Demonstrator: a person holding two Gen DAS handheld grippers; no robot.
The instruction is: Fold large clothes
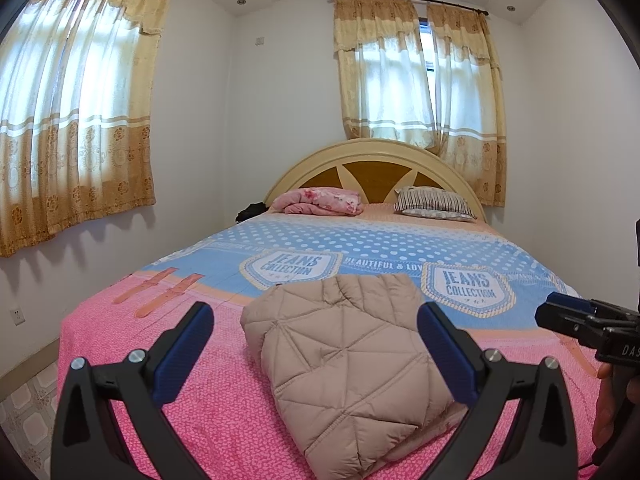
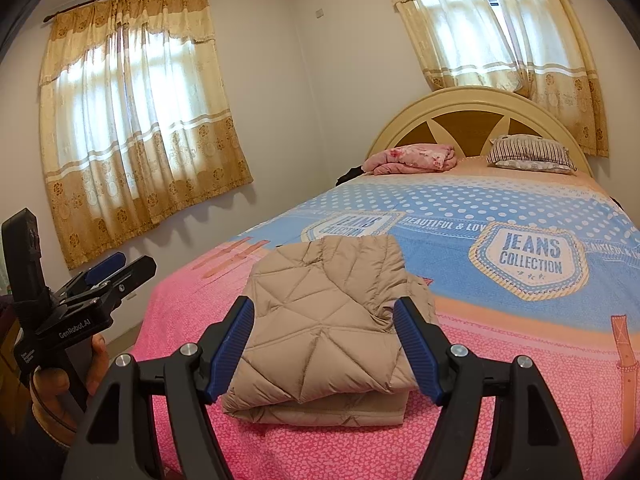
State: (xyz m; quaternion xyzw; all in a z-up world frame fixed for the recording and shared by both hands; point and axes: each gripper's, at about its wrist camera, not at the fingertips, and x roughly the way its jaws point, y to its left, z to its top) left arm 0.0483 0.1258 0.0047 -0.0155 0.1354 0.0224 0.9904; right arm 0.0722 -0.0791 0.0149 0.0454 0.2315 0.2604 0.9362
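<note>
Black-armed and blue-padded, the left gripper [image 1: 316, 344] and the right gripper [image 2: 324, 340] were held with fingers spread apart, nothing clamped between them. Just beyond, the beige quilted padded jacket [image 2: 326, 320] was seen folded into a stack on the pink and blue printed bedspread [image 2: 500, 320]. Farther off, a striped pillow [image 2: 530, 152] was propped near the arched cream headboard [image 2: 460, 100].

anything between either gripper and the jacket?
Nothing visible. The folded jacket lies on the bed straight ahead of both open grippers, the left gripper and the right gripper, with only bare bedspread around it. Blanket and pillow sit far off at the headboard.
</note>
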